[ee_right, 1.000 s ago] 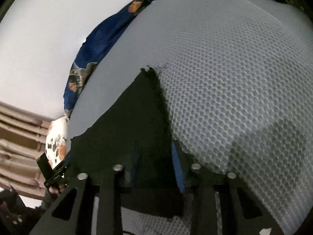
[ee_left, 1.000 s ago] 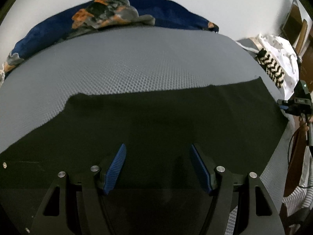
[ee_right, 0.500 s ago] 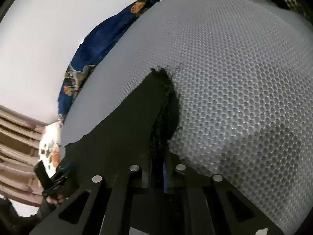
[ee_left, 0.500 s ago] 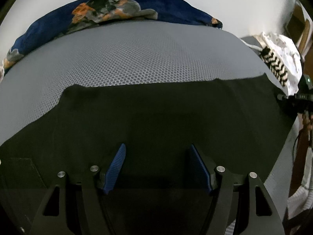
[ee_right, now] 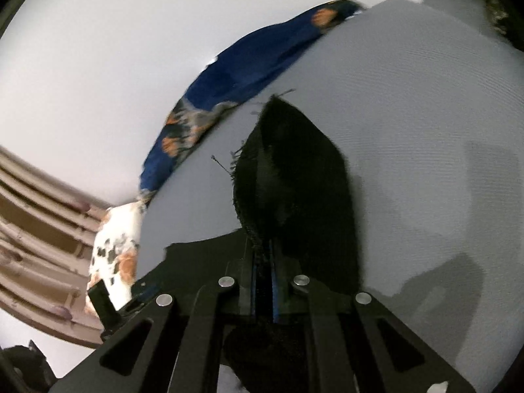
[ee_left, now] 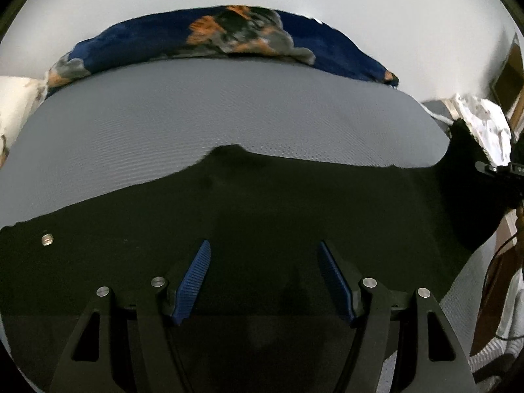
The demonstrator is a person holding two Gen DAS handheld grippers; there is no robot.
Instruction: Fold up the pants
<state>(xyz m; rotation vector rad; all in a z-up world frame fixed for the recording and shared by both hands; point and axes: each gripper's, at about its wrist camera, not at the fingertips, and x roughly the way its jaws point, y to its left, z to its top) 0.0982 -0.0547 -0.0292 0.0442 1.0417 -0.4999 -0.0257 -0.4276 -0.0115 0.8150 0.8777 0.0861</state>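
left wrist: black pants (ee_left: 262,216) lie flat across grey bed (ee_left: 213,114), long axis side to side; left gripper (ee_left: 263,273) fingers spread above the cloth, gripping nothing | right wrist: right gripper (ee_right: 263,281) fingers pressed together, pinching frayed pants hem (ee_right: 288,170), which stands lifted ahead of them; this hand is nearer for the fold

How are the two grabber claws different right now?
The left gripper has its blue pads spread wide apart, while the right gripper is squeezed shut. The left gripper grips nothing and hangs over the black pants; the right gripper pinches a frayed end of the pants and holds it up off the grey bed. Both have black frames and blue pads.
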